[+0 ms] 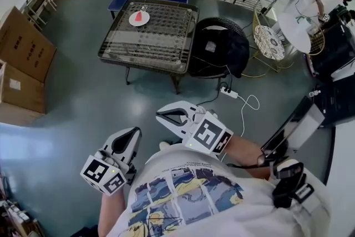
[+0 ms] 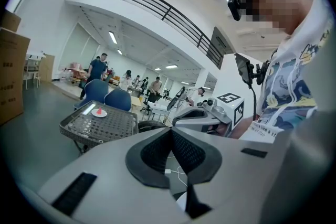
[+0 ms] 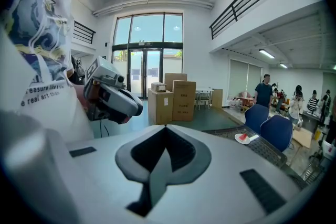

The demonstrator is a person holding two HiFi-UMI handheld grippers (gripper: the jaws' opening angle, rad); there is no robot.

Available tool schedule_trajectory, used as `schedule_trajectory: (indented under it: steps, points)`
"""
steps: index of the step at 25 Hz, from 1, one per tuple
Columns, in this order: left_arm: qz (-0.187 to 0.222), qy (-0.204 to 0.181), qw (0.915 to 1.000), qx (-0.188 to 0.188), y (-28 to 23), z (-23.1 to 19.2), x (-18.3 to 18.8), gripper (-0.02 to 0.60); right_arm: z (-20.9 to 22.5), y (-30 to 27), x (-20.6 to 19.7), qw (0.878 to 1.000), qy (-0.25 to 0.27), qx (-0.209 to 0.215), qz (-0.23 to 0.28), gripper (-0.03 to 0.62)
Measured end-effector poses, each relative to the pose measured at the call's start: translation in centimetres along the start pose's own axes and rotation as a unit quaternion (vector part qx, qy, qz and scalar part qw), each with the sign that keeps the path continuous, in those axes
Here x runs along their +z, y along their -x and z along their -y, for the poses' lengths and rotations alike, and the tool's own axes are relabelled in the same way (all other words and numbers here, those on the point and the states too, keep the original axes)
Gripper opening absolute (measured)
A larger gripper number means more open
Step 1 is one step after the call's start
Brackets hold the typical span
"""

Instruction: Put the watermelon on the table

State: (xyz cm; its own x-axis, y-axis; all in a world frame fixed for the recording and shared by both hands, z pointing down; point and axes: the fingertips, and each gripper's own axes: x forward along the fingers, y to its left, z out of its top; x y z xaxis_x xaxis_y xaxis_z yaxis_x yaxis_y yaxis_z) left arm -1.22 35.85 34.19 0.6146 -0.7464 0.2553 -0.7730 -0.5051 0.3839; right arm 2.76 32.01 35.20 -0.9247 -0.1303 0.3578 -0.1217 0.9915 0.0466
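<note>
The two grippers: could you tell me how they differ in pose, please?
The left gripper points forward, towards the table; the right gripper points sideways, to the left. The left gripper sits lower in the head view than the right gripper. Both are shut and empty.

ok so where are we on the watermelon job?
Done: the watermelon slice lies on a white plate on the mesh table. In hand: nothing. The left gripper and right gripper both have their jaws together and empty, held near the person's body, well short of the table. Left: if the slice must go from plate to tabletop, that step is not yet done.
</note>
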Motion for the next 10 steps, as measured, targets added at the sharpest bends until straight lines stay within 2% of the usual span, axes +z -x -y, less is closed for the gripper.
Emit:
schedule_trajectory:
  steps: [10]
  points:
    - [-0.003,-0.001,1.0,0.0,0.24,0.17,-0.13,0.008,-0.35,0.03,-0.15,1.0,0.002,0.001,-0.006,0.009]
